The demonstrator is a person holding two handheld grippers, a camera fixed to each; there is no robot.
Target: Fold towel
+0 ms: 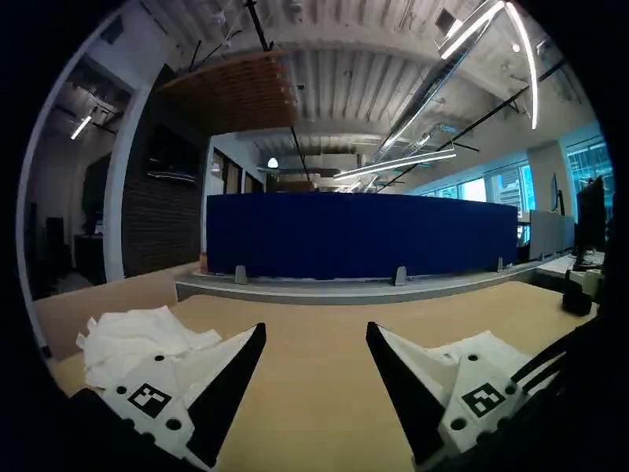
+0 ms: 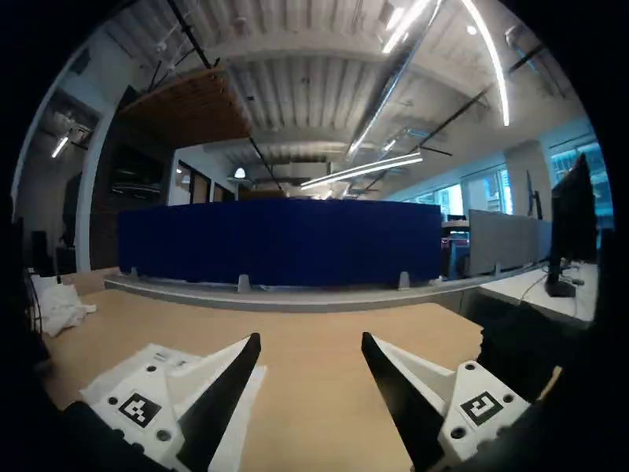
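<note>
A crumpled white towel point(image 1: 134, 342) lies on the light wooden table point(image 1: 314, 393), at the left in the left gripper view, just behind that gripper's left finger. My left gripper point(image 1: 314, 326) is open above the bare tabletop with nothing between its fingers. In the right gripper view the same towel point(image 2: 59, 307) sits far off at the left edge. My right gripper point(image 2: 310, 337) is also open and holds nothing. A flat white sheet-like thing point(image 2: 240, 409) lies on the table under its left finger; I cannot tell what it is.
A blue partition point(image 1: 354, 236) on a grey rail closes off the far side of the table. A small black object point(image 1: 578, 299) and a monitor point(image 2: 570, 228) stand to the right. The table's right edge point(image 2: 476, 334) drops off beside a neighbouring desk.
</note>
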